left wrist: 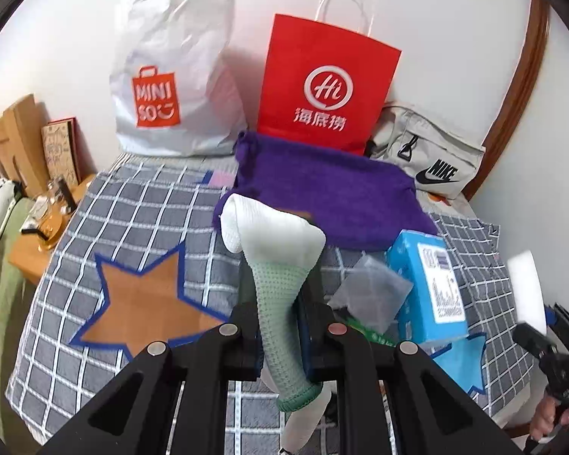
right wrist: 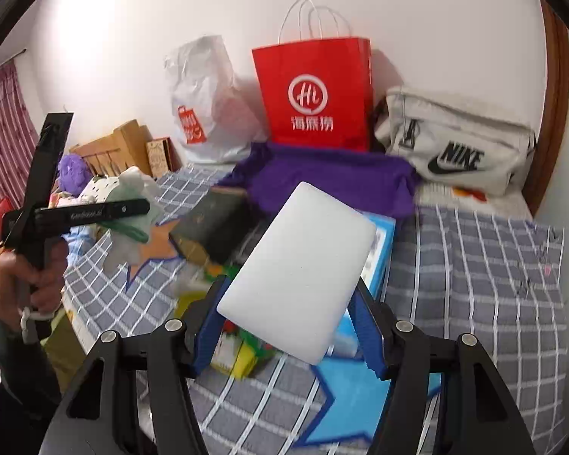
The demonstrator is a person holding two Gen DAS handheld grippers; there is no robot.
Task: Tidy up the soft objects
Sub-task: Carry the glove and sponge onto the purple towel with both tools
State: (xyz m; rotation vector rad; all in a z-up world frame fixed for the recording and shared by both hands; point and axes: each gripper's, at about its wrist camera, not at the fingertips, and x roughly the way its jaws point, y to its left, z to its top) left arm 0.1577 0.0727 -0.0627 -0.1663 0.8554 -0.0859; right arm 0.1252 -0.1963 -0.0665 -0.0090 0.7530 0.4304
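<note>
Left gripper (left wrist: 280, 303), centre of its view: jaws nearly closed on a green-and-white sock (left wrist: 280, 265), pinched mid-length so both ends hang free. Right gripper (right wrist: 288, 326), lower centre of its view: jaws part open, clasping a white sponge block (right wrist: 299, 265) by its edges, clear of the bed (right wrist: 474, 265), probably for carrying to the purple cloth (right wrist: 322, 178) behind.

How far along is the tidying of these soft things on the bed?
Nothing looks put away yet. In hand: the left gripper clamps a white-and-green sock, the right gripper holds a white sponge. Left: placing both, perhaps on the purple cloth.
</note>
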